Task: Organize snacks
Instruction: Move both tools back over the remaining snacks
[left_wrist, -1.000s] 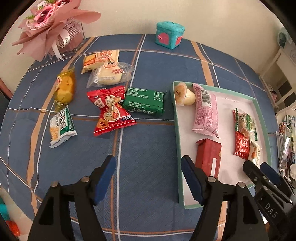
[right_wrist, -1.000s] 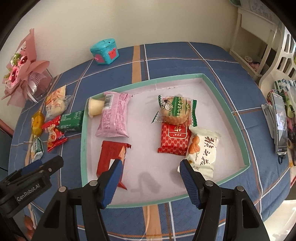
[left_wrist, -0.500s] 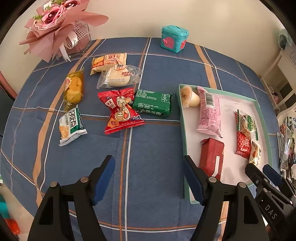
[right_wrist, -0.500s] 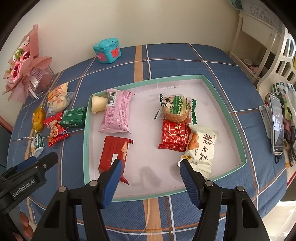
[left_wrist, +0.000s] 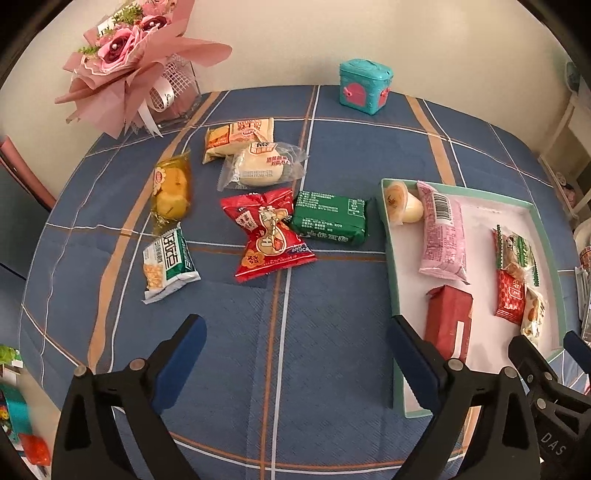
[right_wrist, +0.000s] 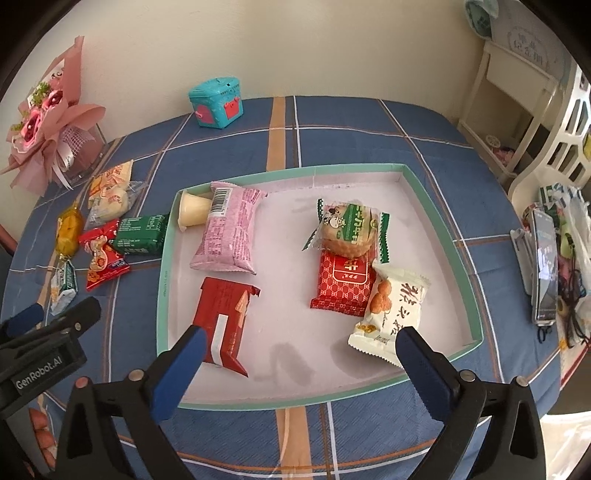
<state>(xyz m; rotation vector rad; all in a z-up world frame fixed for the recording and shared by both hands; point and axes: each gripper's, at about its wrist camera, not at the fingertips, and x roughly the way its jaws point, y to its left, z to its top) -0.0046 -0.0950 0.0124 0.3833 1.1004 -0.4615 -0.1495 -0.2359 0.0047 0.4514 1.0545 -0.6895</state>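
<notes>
Left gripper (left_wrist: 293, 352): fingers (left_wrist: 177, 363) stood wide apart and were opening, nothing between them; it was tilted steeply down over bare blue plaid cloth, short of the loose snacks.
Right gripper (right_wrist: 301, 363): fingers (right_wrist: 424, 373) likewise wide apart and opening, nothing pinched; it was tilted steeply down over the near edge of the tray (right_wrist: 439, 206), with the red pack (right_wrist: 223, 317) just beyond its left finger and the white pack (right_wrist: 397, 312) just beyond its right finger.
Gripper spacing: side by side, each one's black body showing at the edge of the other's view.
Tray contents: red pack, pink pack (right_wrist: 229, 230), jelly cup (right_wrist: 192, 212) at the far left corner touching the pink pack, round biscuit (right_wrist: 349, 230), red square packet (right_wrist: 343, 284) and white pack, the last three overlapping in a row.
Loose snacks on worktop (left_wrist: 332, 332): red twisted bag (left_wrist: 267, 234), green pack (left_wrist: 330, 218) just beside the tray's left wall, green-white pack (left_wrist: 168, 260), yellow cake (left_wrist: 171, 190), clear-wrapped bun (left_wrist: 262, 166), orange-cream pack (left_wrist: 238, 136).
Far edge of worktop: teal box (left_wrist: 365, 86) and pink bouquet (left_wrist: 129, 62).
Right of tray: a phone (right_wrist: 546, 266) among clutter.
</notes>
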